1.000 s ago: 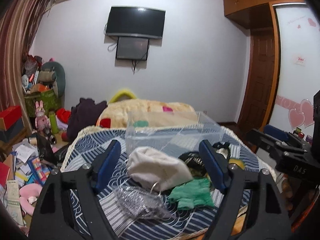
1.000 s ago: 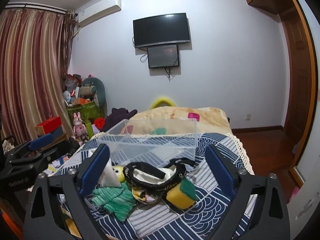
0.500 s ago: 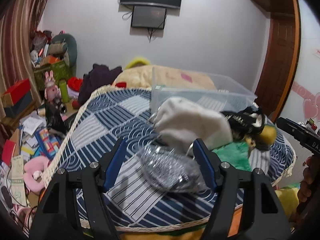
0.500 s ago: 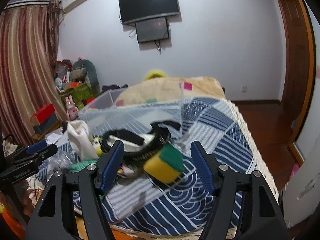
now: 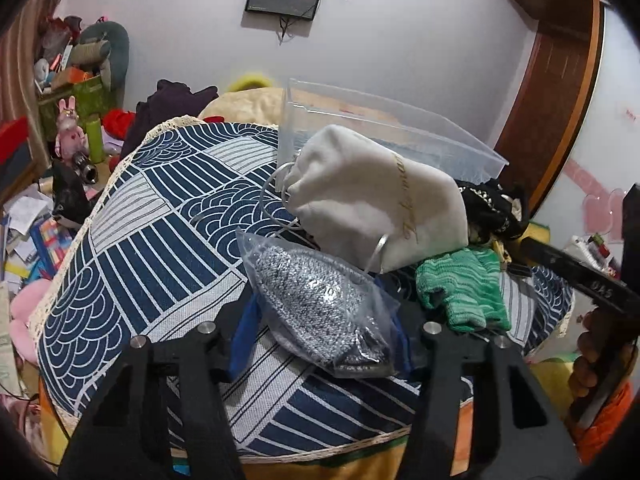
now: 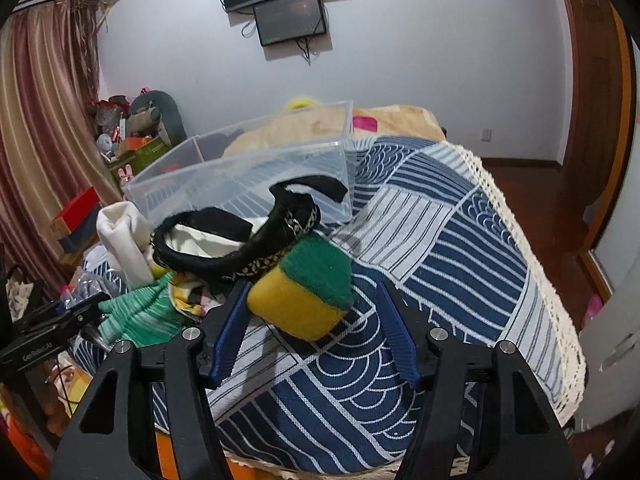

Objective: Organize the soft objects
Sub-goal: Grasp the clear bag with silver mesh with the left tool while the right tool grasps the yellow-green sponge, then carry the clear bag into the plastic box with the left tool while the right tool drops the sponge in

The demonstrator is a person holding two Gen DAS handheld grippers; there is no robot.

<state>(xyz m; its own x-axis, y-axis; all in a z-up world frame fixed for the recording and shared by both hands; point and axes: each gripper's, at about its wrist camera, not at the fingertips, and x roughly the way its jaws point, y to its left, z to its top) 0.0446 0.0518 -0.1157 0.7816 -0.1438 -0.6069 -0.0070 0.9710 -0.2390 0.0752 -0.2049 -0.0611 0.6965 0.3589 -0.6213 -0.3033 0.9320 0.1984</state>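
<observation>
In the left wrist view my left gripper (image 5: 322, 330) is open, its blue fingers on either side of a clear bag of silver mesh scrubber (image 5: 320, 304) lying on the patterned cloth. Behind it lie a white drawstring pouch (image 5: 376, 200), a green knit cloth (image 5: 460, 288) and a black strap item (image 5: 492, 208). In the right wrist view my right gripper (image 6: 312, 320) is open around a yellow-and-green sponge (image 6: 304, 292); contact is unclear. The black-rimmed bag (image 6: 240, 236) and green cloth (image 6: 144, 312) lie left of it.
A clear plastic bin (image 5: 380, 124) stands behind the pile; it also shows in the right wrist view (image 6: 248, 176). The blue patterned cloth (image 6: 460, 240) has a lace edge dropping off to the right. Floor clutter and toys (image 5: 68, 128) lie left of the table.
Both grippers have moved forward and down toward the pile and narrowed. The left now straddles the scrubber bag; the right now straddles the sponge.
</observation>
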